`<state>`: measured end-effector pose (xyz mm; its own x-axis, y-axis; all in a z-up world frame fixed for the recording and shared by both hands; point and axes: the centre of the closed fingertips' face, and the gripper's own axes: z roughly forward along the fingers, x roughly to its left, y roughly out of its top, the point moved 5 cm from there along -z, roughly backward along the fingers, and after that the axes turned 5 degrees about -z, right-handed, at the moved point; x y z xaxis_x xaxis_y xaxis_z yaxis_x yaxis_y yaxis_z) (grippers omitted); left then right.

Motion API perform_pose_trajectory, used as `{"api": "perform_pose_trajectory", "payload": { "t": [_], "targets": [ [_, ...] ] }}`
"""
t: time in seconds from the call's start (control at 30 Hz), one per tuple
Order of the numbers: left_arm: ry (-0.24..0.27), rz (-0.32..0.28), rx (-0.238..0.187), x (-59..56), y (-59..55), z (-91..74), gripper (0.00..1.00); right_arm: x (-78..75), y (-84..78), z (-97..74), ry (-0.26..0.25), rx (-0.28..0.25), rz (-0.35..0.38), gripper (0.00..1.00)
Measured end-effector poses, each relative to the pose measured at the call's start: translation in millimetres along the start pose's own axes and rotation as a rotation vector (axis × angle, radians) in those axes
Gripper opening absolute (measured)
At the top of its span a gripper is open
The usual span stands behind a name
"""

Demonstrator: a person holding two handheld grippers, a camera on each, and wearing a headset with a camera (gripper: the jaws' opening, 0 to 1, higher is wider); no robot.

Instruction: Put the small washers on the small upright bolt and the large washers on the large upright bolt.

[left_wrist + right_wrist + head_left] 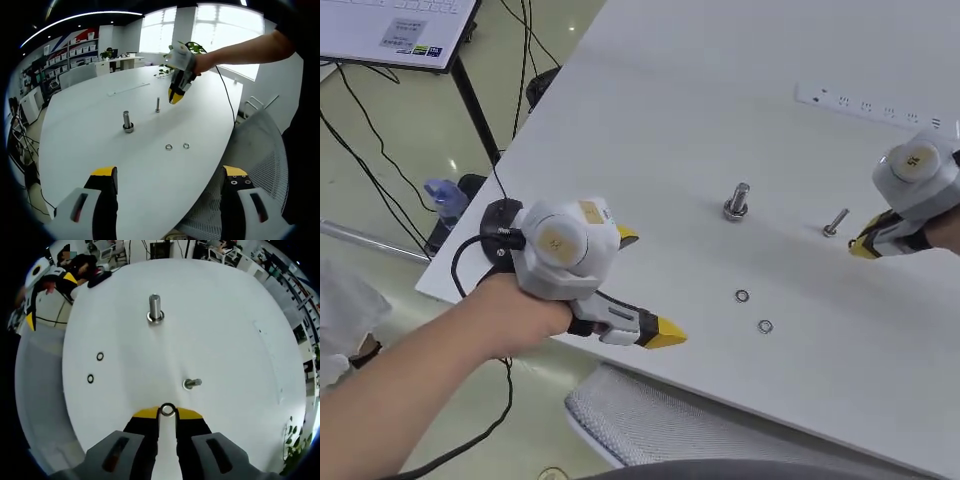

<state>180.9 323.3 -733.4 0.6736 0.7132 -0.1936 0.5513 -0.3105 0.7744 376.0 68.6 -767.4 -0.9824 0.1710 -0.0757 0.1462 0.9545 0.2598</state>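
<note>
Evidently the left tool (pixel 645 285) is waiting its turn. A hand holds it off the near-left edge of the surface (pixel 650 110), its yellow-tipped jaws spread wide and gripping nothing. It is aimed toward the two loose washers (pixel 742 296), which lie flat, near each other but not touching, short of both bolts. My guess is that it hangs back to leave the middle free for the other hand.

Further right stands the large bolt (pixel 737 200), shank up, with a wider collar at its foot. I cannot tell whether that collar is the bolt's own head or a washer already seated. To its right is the small bolt (pixel 835 222), thin and bare as far as I can see. It reads as tilted in the right gripper view, which is likely lens distortion.

Rightmost, the right tool (pixel 167 414) has its jaws pinched on a washer (pixel 168 404), gripped by the rim so the hole is left free. It sits just beside the small bolt but apart from it, probably lined up to drop the ring over the tip. Whether that ring is the small size I cannot tell.

The surface is a large white table with a rounded edge and a white power strip (pixel 860 103) along its far side. A grey mesh chair (pixel 650 420) sits at the near edge. A laptop (pixel 390 30) rests on a neighbouring desk, with cables trailing to the glossy floor. The left gripper view shows a bright office with tall windows, shelving and potted plants.
</note>
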Motion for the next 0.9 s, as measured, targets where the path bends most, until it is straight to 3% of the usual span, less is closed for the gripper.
{"api": "perform_pose_trajectory", "payload": {
  "t": [0.27,0.9],
  "targets": [
    [-0.001,0.009,0.017,-0.4,-2.4,1.5,0.87,-23.6,11.1,-8.7,-0.027,-0.033,0.015,0.12],
    [-0.006,0.006,0.022,-2.7,-5.9,3.8,0.95,-43.2,24.3,2.9,-0.031,-0.03,-0.01,0.12]
  ]
}}
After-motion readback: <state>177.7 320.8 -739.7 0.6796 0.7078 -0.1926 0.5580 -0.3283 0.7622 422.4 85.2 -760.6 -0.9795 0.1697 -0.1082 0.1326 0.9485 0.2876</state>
